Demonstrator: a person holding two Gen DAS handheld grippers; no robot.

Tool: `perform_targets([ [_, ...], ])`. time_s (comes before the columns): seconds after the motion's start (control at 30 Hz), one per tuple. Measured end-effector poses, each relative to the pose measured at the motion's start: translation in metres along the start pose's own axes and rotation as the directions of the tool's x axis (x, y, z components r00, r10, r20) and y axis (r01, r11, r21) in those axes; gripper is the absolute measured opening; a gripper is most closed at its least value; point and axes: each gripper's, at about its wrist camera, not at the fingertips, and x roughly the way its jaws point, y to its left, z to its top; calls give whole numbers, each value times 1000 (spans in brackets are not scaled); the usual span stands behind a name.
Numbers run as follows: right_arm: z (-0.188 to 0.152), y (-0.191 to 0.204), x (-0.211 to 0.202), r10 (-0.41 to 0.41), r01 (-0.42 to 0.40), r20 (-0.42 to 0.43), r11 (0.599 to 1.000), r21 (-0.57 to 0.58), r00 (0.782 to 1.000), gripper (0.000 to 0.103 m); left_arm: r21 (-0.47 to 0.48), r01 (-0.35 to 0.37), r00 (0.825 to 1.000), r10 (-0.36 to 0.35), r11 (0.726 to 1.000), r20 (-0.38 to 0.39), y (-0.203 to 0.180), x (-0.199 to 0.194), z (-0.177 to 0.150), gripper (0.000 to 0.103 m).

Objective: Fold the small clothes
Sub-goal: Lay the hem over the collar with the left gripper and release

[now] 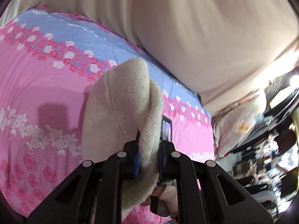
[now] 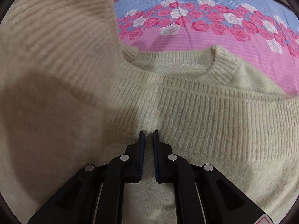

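A cream knitted sweater [image 2: 196,112] lies on the pink and blue rose-print bedsheet [image 2: 205,24], its round collar [image 2: 220,69] toward the far side. In the right wrist view a part of it [image 2: 56,46] is raised at the left. My right gripper [image 2: 149,136] hovers over the sweater's chest with its jaws nearly closed and nothing between them. My left gripper [image 1: 148,149] is shut on a thick fold of the sweater [image 1: 121,108] and holds it above the sheet [image 1: 37,85].
A beige wall or headboard [image 1: 186,28] rises behind the bed. A black phone [image 1: 166,129] lies on the sheet just past the held fold. A pillow [image 1: 239,125] and blurred clutter [image 1: 265,160] lie at the right.
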Motion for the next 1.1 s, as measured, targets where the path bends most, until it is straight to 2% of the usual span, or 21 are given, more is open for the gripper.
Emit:
perform_targets([
  [0.07,-6,-12,-20,3,-4,48,1000,27,999,16,34,-9,1000,9,999,-14,-11,4,-5,13],
  [0.13,-16,-31,-46,-5,0,95,998,58,995,16,56,-8,999,11,998,-39,-21,15,-9,13],
  [0.23,-38,-68,-80,-67,50,140,991,123,988,16,76,-10,996,17,997,-88,-34,38,-18,13],
  [0.33,-66,-107,-106,-95,56,167,973,222,981,17,136,-39,988,58,990,-141,-47,72,-35,14],
  [0.4,-86,-128,-118,-111,57,181,957,283,977,18,162,-57,976,89,985,-197,-45,102,-52,22],
  [0.5,-104,-143,-132,-119,48,197,942,332,973,21,114,-86,956,114,990,-268,-33,126,-74,36],
  [0.53,-106,-144,-136,-119,44,206,941,336,971,24,86,-76,959,97,993,-266,-29,122,-79,38],
  [0.6,-108,-142,-144,-98,15,237,943,331,967,32,85,-73,972,90,994,-218,-27,106,-79,57],
  [0.63,-106,-140,-146,-79,-6,249,946,325,965,40,93,-91,978,107,991,-179,-26,97,-76,60],
  [0.67,-103,-135,-147,-47,-39,259,947,319,965,52,106,-115,983,129,988,-131,-25,85,-73,63],
  [0.73,-91,-131,-141,26,-111,265,945,309,964,64,119,-184,980,191,976,-48,-15,63,-63,68],
  [0.87,-72,-115,-119,87,-158,226,935,319,970,65,61,-248,969,248,967,15,15,32,-55,69],
  [1.03,-51,-97,-83,13,-54,143,956,287,990,66,1,-280,959,280,960,31,41,12,-65,69],
  [1.07,-46,-92,-75,7,-40,122,963,265,993,56,-5,-283,959,283,959,27,44,11,-67,69],
  [1.1,-42,-88,-68,27,-53,107,967,249,994,39,-15,-285,958,285,959,20,47,10,-69,69],
])
